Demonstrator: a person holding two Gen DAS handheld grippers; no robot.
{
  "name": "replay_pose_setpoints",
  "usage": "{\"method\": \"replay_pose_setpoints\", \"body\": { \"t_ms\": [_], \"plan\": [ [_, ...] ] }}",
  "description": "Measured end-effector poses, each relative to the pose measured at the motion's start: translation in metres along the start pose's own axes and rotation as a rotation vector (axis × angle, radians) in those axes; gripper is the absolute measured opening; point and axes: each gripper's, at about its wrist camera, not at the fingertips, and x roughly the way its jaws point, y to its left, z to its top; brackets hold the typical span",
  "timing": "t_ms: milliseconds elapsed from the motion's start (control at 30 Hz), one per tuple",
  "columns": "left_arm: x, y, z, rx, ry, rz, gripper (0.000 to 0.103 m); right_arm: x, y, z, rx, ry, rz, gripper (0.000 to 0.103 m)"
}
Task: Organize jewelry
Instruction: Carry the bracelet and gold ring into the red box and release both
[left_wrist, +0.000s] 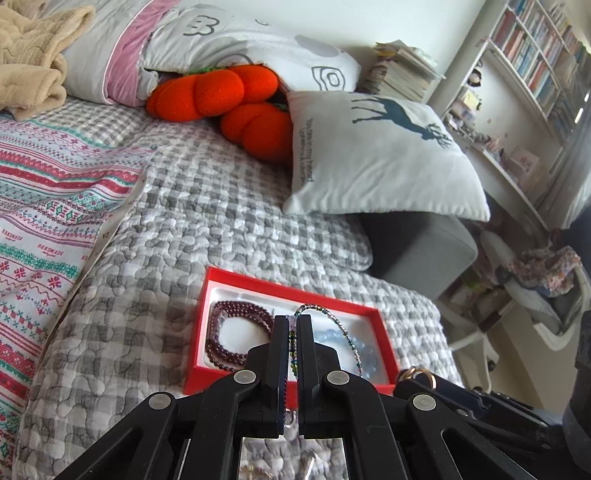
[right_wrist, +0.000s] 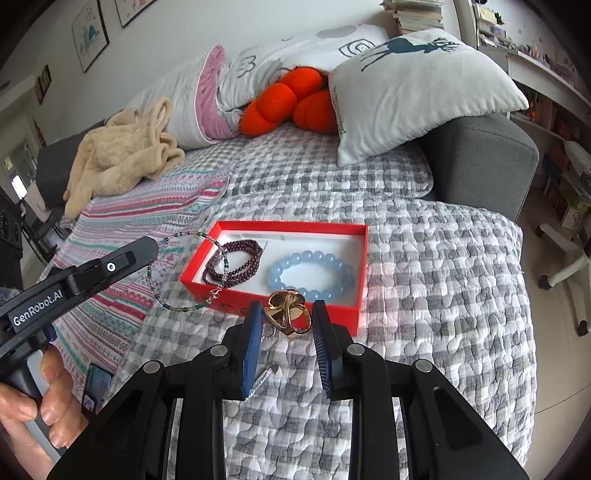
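Observation:
A red jewelry box (right_wrist: 360, 258) with a white lining lies on the checked quilt. In it are a dark red bead bracelet (right_wrist: 236, 267) and a pale blue bead bracelet (right_wrist: 312, 271). My left gripper (left_wrist: 293, 321) is shut on a thin multicoloured bead necklace (left_wrist: 343, 332) that hangs in a loop above the box's near left side; the loop also shows in the right wrist view (right_wrist: 192, 273). My right gripper (right_wrist: 286, 314) holds a gold ring (right_wrist: 290, 314) between its blue pads, just in front of the box. The red box also shows in the left wrist view (left_wrist: 291, 290).
A deer-print cushion (right_wrist: 413, 85), orange plush pumpkins (right_wrist: 291, 103) and a beige blanket (right_wrist: 122, 155) lie behind the box. A patterned striped cover (right_wrist: 122, 221) lies to the left. A small clear item (right_wrist: 264, 376) lies on the quilt under my right gripper. A grey sofa arm (right_wrist: 480, 158) stands at right.

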Motion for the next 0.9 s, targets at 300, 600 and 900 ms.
{"method": "replay_pose_setpoints", "body": {
  "t_ms": [300,600,900],
  "plan": [
    [0.040,0.019,-0.001,0.004,0.038,0.168,0.000,0.030,-0.003,0.017,0.012,0.032,-0.013,0.029],
    [0.027,0.017,-0.009,0.059,0.067,0.263,0.039,0.048,-0.006,0.021,-0.009,0.059,-0.032,0.029],
    [0.009,0.023,-0.027,0.062,0.114,0.335,0.053,0.056,-0.005,0.025,-0.014,0.068,-0.042,0.029]
  ]
}}
